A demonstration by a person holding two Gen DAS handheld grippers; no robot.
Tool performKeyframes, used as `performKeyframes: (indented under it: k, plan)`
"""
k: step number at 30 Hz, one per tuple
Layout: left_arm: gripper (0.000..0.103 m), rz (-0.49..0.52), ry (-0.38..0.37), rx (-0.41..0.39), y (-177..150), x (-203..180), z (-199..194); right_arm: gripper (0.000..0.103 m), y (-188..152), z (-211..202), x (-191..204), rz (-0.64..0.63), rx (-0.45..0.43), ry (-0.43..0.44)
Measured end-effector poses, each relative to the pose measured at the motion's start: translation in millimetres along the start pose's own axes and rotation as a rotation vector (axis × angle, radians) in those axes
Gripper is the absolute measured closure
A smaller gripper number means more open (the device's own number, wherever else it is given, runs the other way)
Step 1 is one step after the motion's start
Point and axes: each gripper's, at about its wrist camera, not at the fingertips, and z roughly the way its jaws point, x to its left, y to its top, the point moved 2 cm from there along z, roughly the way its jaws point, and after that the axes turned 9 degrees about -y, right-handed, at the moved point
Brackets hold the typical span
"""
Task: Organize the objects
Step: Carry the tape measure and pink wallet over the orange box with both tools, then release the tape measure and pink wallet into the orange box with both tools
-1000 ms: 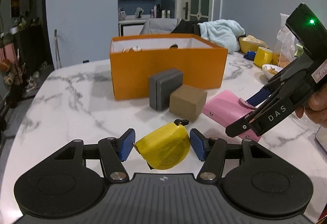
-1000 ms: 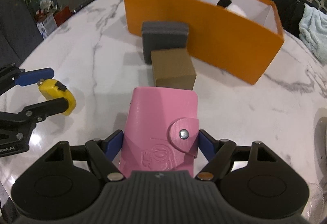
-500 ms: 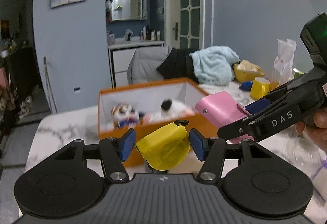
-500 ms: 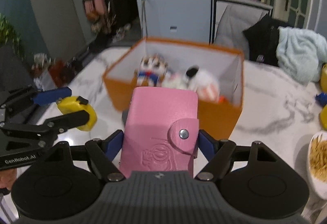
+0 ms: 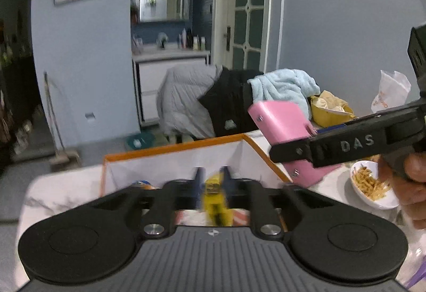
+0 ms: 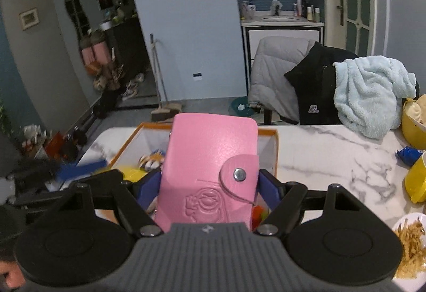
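Observation:
My left gripper (image 5: 211,176) hangs over the open orange box (image 5: 173,152), its jaws closing to a narrow gap. The yellow tape measure (image 5: 215,201) is a blurred streak at and below the fingertips; whether the pads still touch it I cannot tell. In the right wrist view it shows as a yellow patch (image 6: 131,174) inside the box (image 6: 125,148), beside the left gripper's blue finger (image 6: 80,168). My right gripper (image 6: 209,182) is shut on the pink snap wallet (image 6: 210,158), held above the box's near right part. The wallet (image 5: 282,121) also shows in the left wrist view.
Plush toys (image 6: 151,160) lie in the box. On the marble table (image 6: 332,158) to the right are a bowl of fries (image 6: 410,244), a yellow mug (image 6: 418,180), a yellow bowl (image 6: 412,118) and a light blue towel (image 6: 370,94). A chair draped with clothes (image 6: 293,78) stands behind.
Both grippers rose and moved forward from the tabletop to above the orange box. The left jaws went from wide around the tape measure to nearly together; the tape measure now blurs downward.

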Motion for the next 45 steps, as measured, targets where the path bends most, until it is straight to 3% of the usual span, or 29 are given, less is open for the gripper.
performKeyframes:
  k: [2,6,9,18,27,29,31,45]
  plan:
    - [0.089,-0.037,0.005,0.013,2.4,9.2,13.8,0.024,7.9,17.1,-3.2,0.016,0.0,-0.002]
    - [0.089,-0.059,0.102,0.09,-3.8,33.0,51.5,0.024,11.4,60.1,-7.3,0.026,0.034,-0.056]
    - [0.089,-0.111,0.114,0.106,-14.1,47.6,60.5,0.024,4.4,85.8,-10.3,0.036,0.074,-0.059]
    - [0.089,-0.062,0.118,0.181,-27.9,49.2,85.3,0.024,-14.7,135.0,-2.8,-0.017,0.136,-0.068]
    - [0.089,-0.047,0.108,0.2,-35.7,46.8,87.6,0.022,-8.1,150.9,13.9,-0.162,0.088,-0.136]
    - [0.089,-0.045,0.107,0.203,-36.9,46.5,86.7,0.009,-6.6,147.0,16.2,-0.188,0.041,-0.16]
    - [0.089,-0.043,0.107,0.205,-37.8,46.3,85.8,0.007,-4.8,141.3,15.7,-0.193,0.007,-0.149]
    - [0.089,-0.029,0.113,0.195,-33.6,40.6,68.6,0.007,-10.8,119.8,1.7,-0.146,0.025,-0.14]
